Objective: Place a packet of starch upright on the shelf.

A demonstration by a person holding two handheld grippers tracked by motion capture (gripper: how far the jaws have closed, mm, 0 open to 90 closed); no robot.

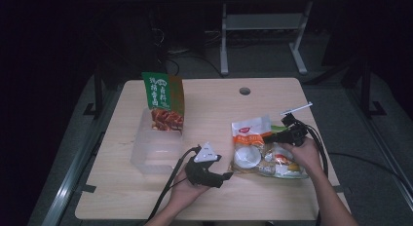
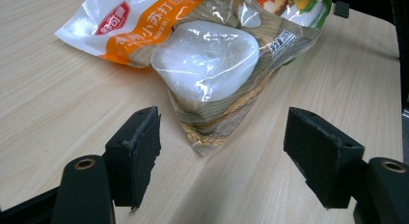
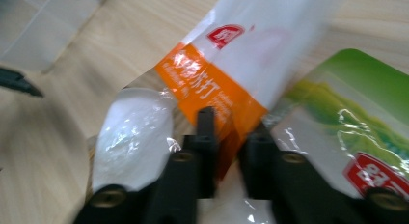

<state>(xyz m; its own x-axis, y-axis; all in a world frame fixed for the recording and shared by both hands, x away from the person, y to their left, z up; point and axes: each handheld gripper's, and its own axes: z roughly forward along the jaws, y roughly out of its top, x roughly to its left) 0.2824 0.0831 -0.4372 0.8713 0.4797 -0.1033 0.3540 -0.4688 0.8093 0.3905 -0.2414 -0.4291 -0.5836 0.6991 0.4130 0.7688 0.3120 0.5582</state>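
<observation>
Orange-and-white plastic of the snack bag (image 3: 217, 84) is pinched between the narrowed jaws of the right tool (image 3: 226, 137), seemingly so it can be lifted off the tabletop (image 1: 214, 114), where it lies at the right. The left tool (image 2: 222, 151) is held released near the bag's corner, perhaps to steady it.

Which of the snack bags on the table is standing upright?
The green bag at the far left, propped in the clear plastic box. The orange-and-white bag pinched by the right gripper and the green-edged one beneath it lie flat.
</observation>
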